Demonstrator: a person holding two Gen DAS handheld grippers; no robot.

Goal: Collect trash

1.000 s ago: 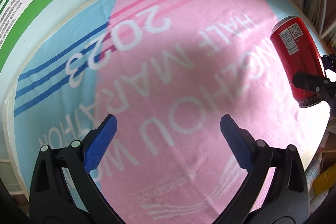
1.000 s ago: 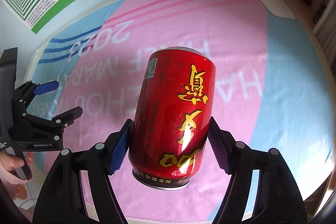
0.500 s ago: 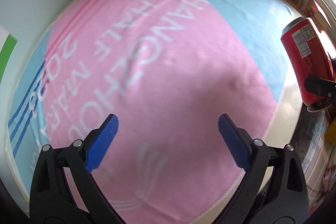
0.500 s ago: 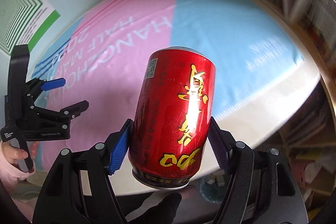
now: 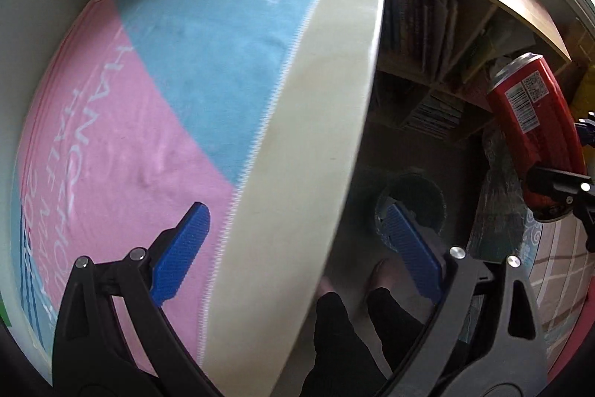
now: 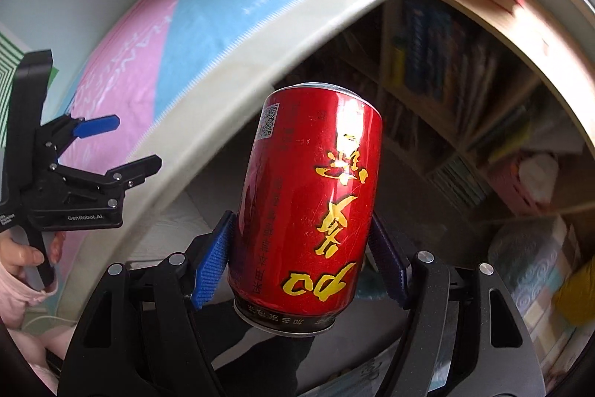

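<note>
Your right claw (image 6: 301, 270) is clamped on the red can (image 6: 308, 211), blue pads pressed to both its sides, and you've got it hanging clear past the edge of the tabletop (image 6: 238, 69). Your left claw (image 5: 293, 248) is spread wide with nothing between the pads, straddling that same edge. Carry step, I'd say, with the drop to come. Down on the floor sits a dark round bin (image 5: 412, 188); line the can up over its mouth before letting go. Beyond, bookshelves (image 6: 438, 69).
</note>
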